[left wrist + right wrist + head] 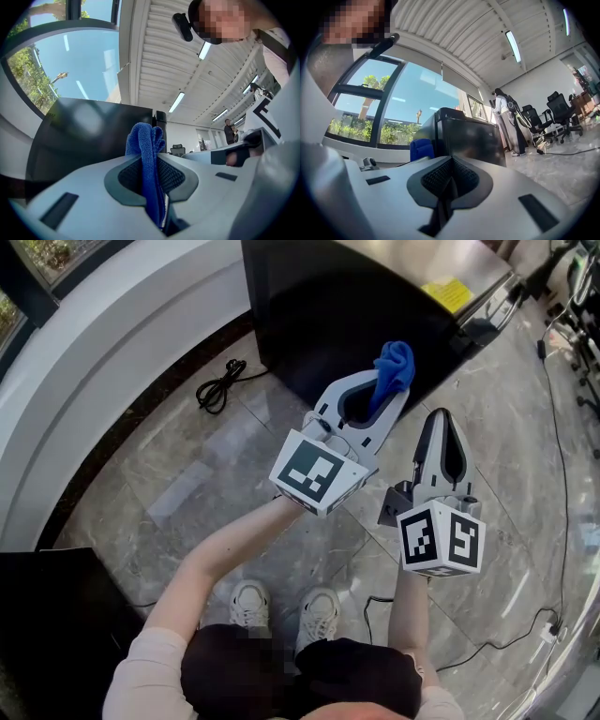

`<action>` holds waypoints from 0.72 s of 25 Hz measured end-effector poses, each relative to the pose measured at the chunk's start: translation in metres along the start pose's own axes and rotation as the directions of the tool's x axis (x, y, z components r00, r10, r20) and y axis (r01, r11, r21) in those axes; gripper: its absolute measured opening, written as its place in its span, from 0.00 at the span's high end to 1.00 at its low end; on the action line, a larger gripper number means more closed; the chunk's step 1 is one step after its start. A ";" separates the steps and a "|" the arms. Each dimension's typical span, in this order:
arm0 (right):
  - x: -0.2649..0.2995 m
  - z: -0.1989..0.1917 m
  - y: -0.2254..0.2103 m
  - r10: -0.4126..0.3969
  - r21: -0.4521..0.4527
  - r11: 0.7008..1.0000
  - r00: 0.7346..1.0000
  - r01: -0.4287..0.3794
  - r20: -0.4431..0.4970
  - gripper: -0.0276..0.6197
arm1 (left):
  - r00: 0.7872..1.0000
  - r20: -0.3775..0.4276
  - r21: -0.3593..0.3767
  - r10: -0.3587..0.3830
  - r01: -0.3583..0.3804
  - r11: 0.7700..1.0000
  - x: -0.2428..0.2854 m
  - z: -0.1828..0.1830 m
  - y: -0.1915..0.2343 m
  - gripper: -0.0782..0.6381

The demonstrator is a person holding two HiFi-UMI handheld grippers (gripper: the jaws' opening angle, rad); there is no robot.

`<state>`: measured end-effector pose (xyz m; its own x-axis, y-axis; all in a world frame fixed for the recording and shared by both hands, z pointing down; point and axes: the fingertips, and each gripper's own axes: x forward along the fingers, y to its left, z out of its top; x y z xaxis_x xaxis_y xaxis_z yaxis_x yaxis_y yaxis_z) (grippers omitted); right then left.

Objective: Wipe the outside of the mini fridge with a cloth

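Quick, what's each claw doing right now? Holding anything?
Left claw: closed on the blue cloth.
Right claw: closed, holding nothing.

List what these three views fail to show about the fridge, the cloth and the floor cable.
- The fridge: cut off by the top edge in the head view, and its near side is too dark to judge dirt.
- The sticker on it: print too small, head view.
- The cloth: lower part hidden inside the left gripper, in both views of it.
- The cable: far end lost at the fridge's foot, head view.
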<state>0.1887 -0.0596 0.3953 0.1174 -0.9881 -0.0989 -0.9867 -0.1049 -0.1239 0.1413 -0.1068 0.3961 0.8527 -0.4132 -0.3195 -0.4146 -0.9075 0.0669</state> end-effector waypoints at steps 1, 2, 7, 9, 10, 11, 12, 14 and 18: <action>0.000 0.000 -0.003 -0.005 0.008 1.000 1.000 0.005 -0.002 0.94 | 1.000 0.002 -0.008 -0.005 0.005 1.000 0.001 0.000 -0.002 0.81; -0.001 0.000 -0.005 -0.009 0.012 1.000 1.000 0.009 -0.003 0.94 | 1.000 0.004 -0.015 -0.009 0.009 1.000 0.001 0.000 -0.004 0.81; -0.003 -0.001 -0.011 -0.015 0.009 1.000 1.000 0.015 -0.005 0.94 | 0.999 0.003 -0.029 -0.035 0.035 0.999 0.004 -0.001 -0.016 0.81; -0.003 -0.001 -0.012 -0.016 0.012 1.000 1.000 0.017 -0.006 0.94 | 0.999 -0.002 -0.036 -0.048 0.047 0.998 0.006 -0.002 -0.021 0.81; -0.003 -0.002 -0.012 -0.017 0.013 1.000 1.000 0.017 -0.006 0.94 | 0.998 -0.006 -0.039 -0.055 0.055 0.998 0.007 -0.003 -0.024 0.81; -0.003 -0.002 -0.013 -0.018 0.013 1.000 1.000 0.018 -0.006 0.94 | 0.998 -0.009 -0.042 -0.063 0.062 0.997 0.007 -0.004 -0.027 0.81; -0.004 -0.002 -0.013 -0.018 0.013 1.000 1.000 0.018 -0.006 0.94 | 0.997 -0.011 -0.047 -0.071 0.071 0.996 0.008 -0.004 -0.029 0.81; -0.005 -0.001 -0.014 -0.019 0.014 1.000 1.000 0.019 -0.005 0.94 | 0.996 -0.016 -0.057 -0.092 0.091 0.994 0.008 -0.006 -0.035 0.81; -0.006 -0.001 -0.012 -0.015 0.015 1.000 1.000 0.015 -0.006 0.94 | 0.994 -0.005 -0.061 -0.105 0.105 0.993 0.004 -0.005 -0.040 0.81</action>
<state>0.2000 -0.0524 0.3985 0.1317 -0.9871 -0.0912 -0.9830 -0.1182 -0.1403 0.1631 -0.0724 0.3963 0.8932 -0.3159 -0.3199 -0.3032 -0.9487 0.0903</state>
